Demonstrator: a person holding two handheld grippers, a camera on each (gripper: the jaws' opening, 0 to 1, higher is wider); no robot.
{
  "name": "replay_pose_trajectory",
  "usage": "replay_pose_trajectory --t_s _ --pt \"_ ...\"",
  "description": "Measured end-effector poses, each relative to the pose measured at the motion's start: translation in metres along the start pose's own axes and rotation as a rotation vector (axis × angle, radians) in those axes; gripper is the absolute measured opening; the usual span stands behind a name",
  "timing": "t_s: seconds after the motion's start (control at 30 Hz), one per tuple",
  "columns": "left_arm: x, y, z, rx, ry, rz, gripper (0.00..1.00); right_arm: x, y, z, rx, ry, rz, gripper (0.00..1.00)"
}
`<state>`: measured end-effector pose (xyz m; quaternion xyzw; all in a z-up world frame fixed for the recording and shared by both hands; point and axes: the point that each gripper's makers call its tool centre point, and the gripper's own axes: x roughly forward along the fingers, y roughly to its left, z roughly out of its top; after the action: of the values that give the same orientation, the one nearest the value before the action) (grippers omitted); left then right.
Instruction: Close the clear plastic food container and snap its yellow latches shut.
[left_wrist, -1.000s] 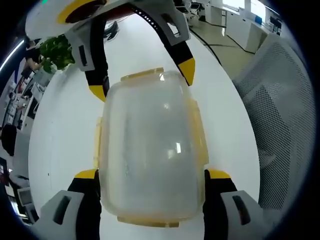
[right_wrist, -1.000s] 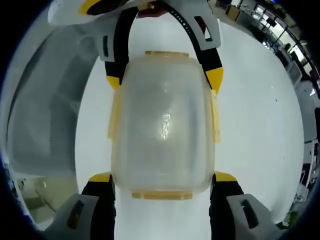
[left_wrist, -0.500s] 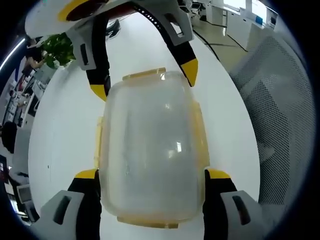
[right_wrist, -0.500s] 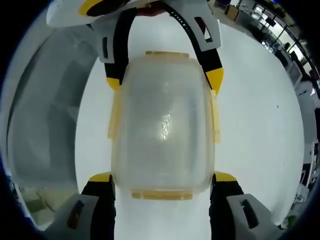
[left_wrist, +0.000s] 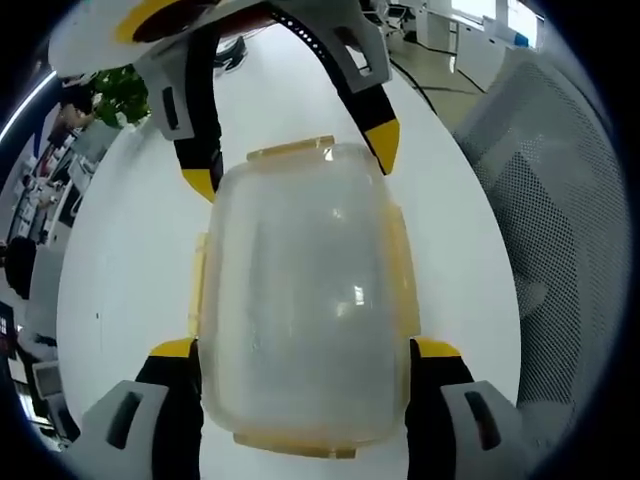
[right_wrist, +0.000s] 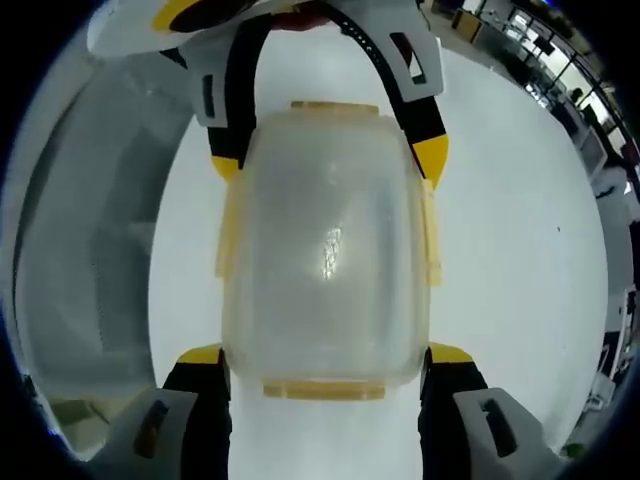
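The clear plastic food container (left_wrist: 300, 300) rests on the white table (left_wrist: 130, 250) with its lid on and yellow latches (left_wrist: 400, 262) lying along its edges. In the left gripper view, my left gripper (left_wrist: 305, 348) has a yellow-tipped jaw pressed against each side of the container's near end. My right gripper (left_wrist: 290, 163) clasps the far end. In the right gripper view the container (right_wrist: 325, 250) shows from the opposite end. There my right gripper (right_wrist: 325, 353) holds the near end and my left gripper (right_wrist: 328, 162) the far one. A yellow latch (right_wrist: 325, 390) sits flat at the near edge.
A grey mesh chair (left_wrist: 545, 230) stands close to the table's edge, also seen as the chair (right_wrist: 90, 230) in the right gripper view. A green plant (left_wrist: 125, 85) and office desks lie beyond the table. Bare white tabletop (right_wrist: 510, 230) surrounds the container.
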<state>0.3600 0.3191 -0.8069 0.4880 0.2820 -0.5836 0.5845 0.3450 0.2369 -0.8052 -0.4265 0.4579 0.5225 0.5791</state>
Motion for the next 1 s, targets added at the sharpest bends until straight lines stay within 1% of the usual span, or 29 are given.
replay_pose_trajectory --t_s 0.5,0.57,0.63,0.8,1.0 --pt "-0.011 -0.002 -0.028 -0.022 0.012 0.012 0.84 0.008 0.001 0.031 -0.002 0.007 -0.001 0.77" --pt "-0.013 -0.002 -0.032 -0.035 0.014 0.014 0.84 0.009 0.001 0.036 -0.001 0.008 -0.001 0.77" --pt "-0.015 -0.001 -0.036 -0.045 0.014 0.017 0.84 0.01 0.001 0.041 0.002 0.006 -0.001 0.77" --pt "-0.019 -0.002 -0.048 -0.04 0.024 0.017 0.84 0.012 0.001 0.053 0.005 -0.008 -0.001 0.77" --pt "-0.023 -0.003 -0.057 -0.045 0.023 0.02 0.84 0.015 0.001 0.063 0.001 -0.014 -0.001 0.77"
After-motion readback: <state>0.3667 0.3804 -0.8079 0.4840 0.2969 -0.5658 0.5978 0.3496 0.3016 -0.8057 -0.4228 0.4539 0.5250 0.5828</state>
